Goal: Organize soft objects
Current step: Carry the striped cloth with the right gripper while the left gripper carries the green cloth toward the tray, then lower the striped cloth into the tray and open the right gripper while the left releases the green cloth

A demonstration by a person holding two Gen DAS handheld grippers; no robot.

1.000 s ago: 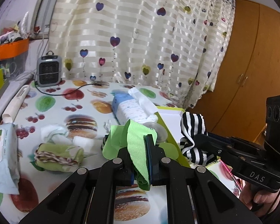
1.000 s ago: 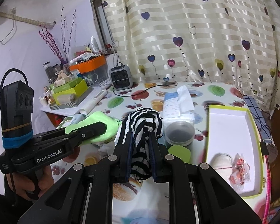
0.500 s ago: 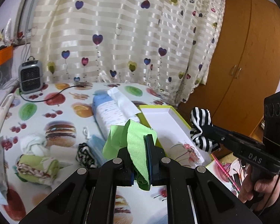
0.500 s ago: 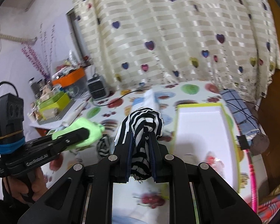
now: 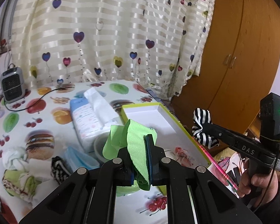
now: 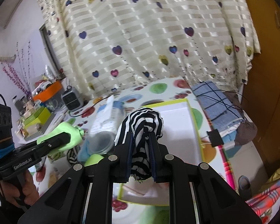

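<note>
Currently gripping limp green cloth (image 5: 135, 140) in left fingers (image 5: 138, 160), floppy striped sock (image 6: 141, 123) in right; white box (image 5: 155, 119) at one o'clock.

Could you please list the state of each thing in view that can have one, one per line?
Left gripper: shut on green cloth.
Right gripper: shut on striped cloth.
Box: open, no lid on it, small wrapped item inside.
Tissue pack: open, one tissue sticking out.
Striped sock: lying on table.
Green bundle: tied up, lying on table.
</note>
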